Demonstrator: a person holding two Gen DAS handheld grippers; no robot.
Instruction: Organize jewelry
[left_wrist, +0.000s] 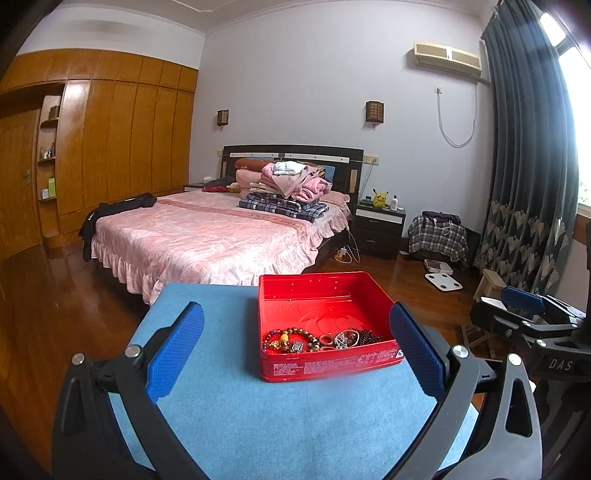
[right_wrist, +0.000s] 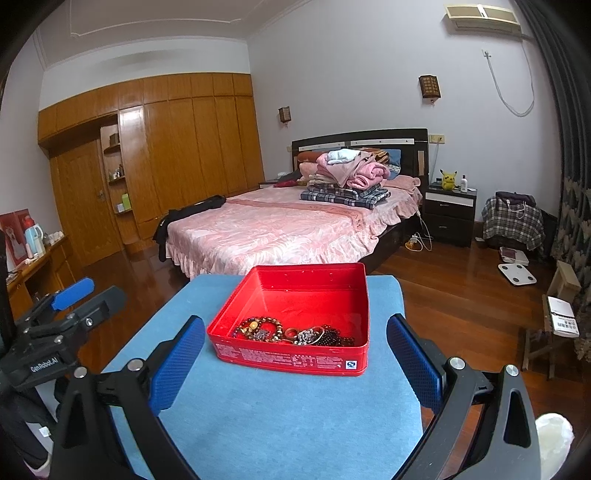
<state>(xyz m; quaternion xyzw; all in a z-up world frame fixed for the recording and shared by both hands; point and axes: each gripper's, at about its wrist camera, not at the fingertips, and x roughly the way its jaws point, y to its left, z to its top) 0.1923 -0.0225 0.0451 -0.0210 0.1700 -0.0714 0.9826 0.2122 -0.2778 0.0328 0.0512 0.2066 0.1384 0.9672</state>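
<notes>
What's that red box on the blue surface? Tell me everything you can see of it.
The shallow red rectangular metal-looking tin sits lidless and flat on the blue cloth-covered surface. White print runs along its near wall. Tangled beaded bracelets and small trinkets lie along the near side inside; the far part is bare. Neither tongs touch it.

Red tin (left_wrist: 325, 363) sits open just ahead of my left gripper (left_wrist: 295, 347), toward its right finger, and dead ahead between my right gripper's (right_wrist: 295, 350) fingers. Jewelry (left_wrist: 321, 339) lies bunched against its near wall: a brown bead bracelet (right_wrist: 258, 328), dark beads (right_wrist: 334, 338), tangled metal pieces.
</notes>
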